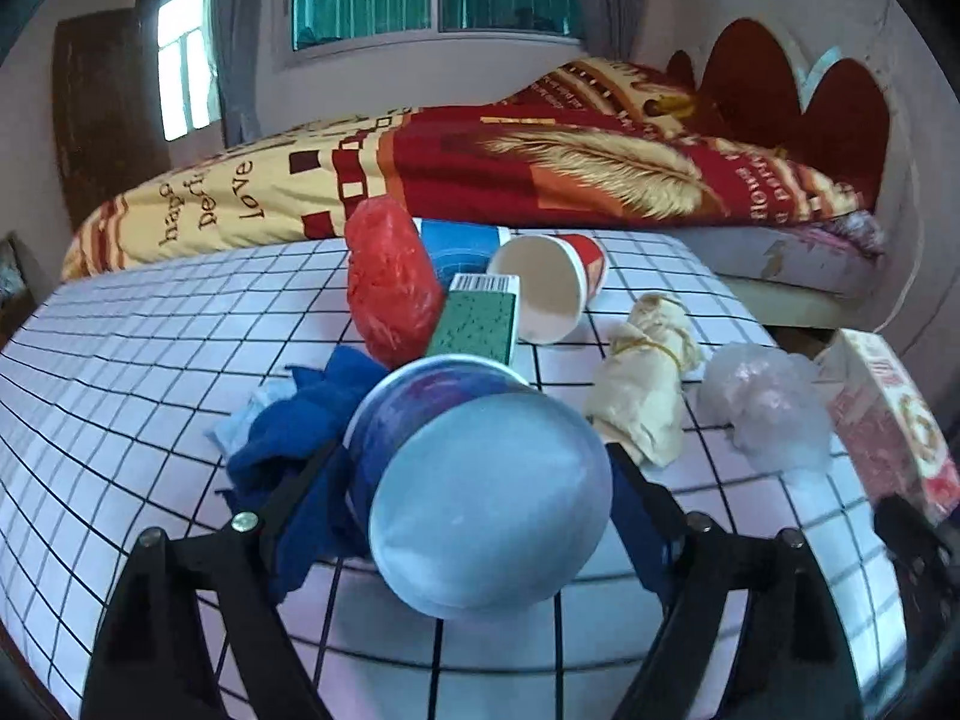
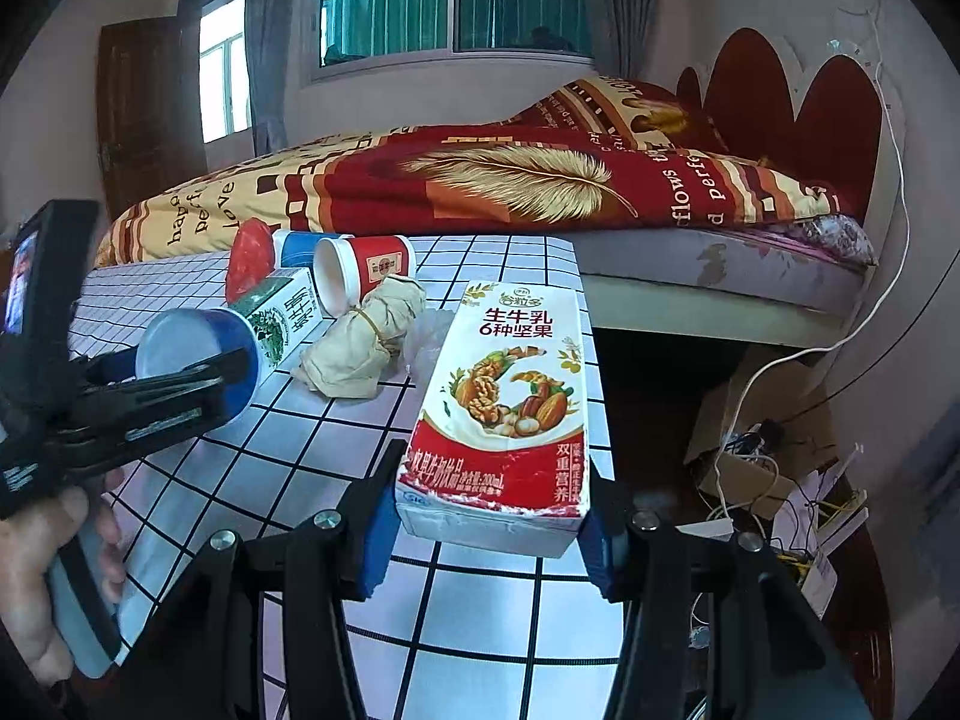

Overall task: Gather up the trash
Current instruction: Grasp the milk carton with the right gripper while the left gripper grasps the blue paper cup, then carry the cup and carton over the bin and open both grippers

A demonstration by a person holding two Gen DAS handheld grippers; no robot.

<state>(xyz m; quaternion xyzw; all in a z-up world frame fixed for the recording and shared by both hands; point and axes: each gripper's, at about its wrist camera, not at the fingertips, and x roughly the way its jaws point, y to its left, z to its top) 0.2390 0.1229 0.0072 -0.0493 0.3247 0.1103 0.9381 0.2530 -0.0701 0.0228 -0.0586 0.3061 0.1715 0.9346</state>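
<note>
Milk carton (image 2: 501, 414) at table edge (image 2: 591, 324)

- The table (image 1: 120, 360) wears a white cloth gridded with black lines and stands against a bed (image 2: 720, 264).
- Just left of the left tongs (image 1: 480, 480), a crumpled blue cloth (image 1: 300, 420) lies on the grid.
- Ahead of them: a red plastic bag (image 1: 387, 282), a green-and-white carton (image 1: 477, 321), and a red paper cup (image 1: 549, 288) tipped on its side with a blue cup (image 1: 459, 246) behind it.
- To their right: a beige paper bundle (image 1: 645, 372) bound with a rubber band, then a clear crumpled plastic bag (image 1: 765, 408).
- Between the right tongs' (image 2: 480, 534) pads (image 2: 378, 540), a milk carton (image 2: 510, 384) lies near the table's right edge.
</note>
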